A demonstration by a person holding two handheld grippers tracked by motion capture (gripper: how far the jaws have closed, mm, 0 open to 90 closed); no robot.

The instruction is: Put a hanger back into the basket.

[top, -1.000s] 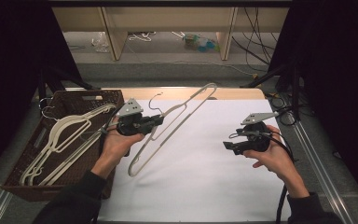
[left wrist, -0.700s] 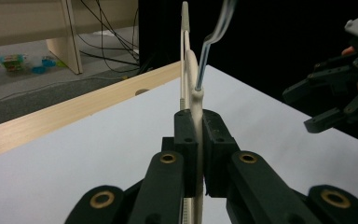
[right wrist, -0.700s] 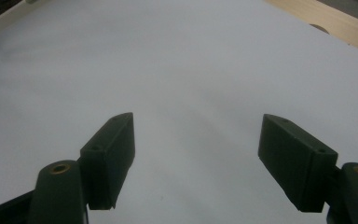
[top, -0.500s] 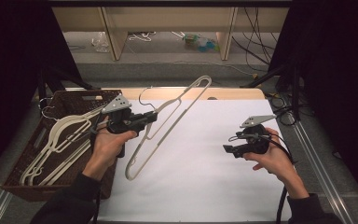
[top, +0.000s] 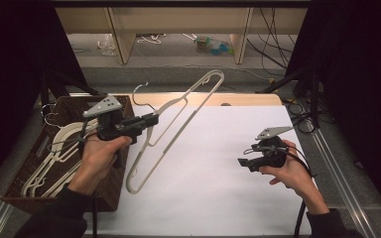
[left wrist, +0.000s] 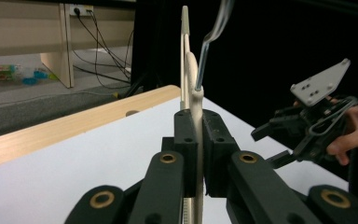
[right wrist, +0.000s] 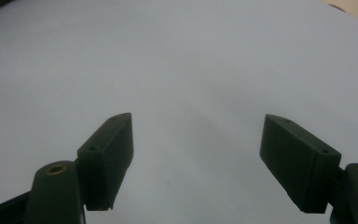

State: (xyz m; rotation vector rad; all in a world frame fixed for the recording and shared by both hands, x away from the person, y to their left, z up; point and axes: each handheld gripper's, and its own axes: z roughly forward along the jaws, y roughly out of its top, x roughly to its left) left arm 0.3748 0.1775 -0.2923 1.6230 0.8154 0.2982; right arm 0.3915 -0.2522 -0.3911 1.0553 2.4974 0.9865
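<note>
My left gripper (top: 153, 119) is shut on a cream plastic clothes hanger (top: 176, 126), held up off the white table sheet (top: 218, 148) with its metal hook (top: 141, 94) pointing up and back. In the left gripper view the hanger (left wrist: 196, 93) stands edge-on, clamped between the two black jaws of my left gripper (left wrist: 199, 140). My right gripper (top: 241, 163) hovers at the right side of the sheet, jaws wide apart with nothing between them. The right gripper view has my right gripper (right wrist: 198, 154) open over bare white sheet (right wrist: 191, 70).
A dark wicker basket (top: 30, 173) at the left edge holds several more cream hangers (top: 59, 153). A wooden table edge (top: 248, 99) runs along the back. Black curtains flank both sides. Cables and small clutter lie on the floor beyond.
My left gripper has lifted the hanger up and swung it leftward toward the basket. The right hand has stayed where it was.
</note>
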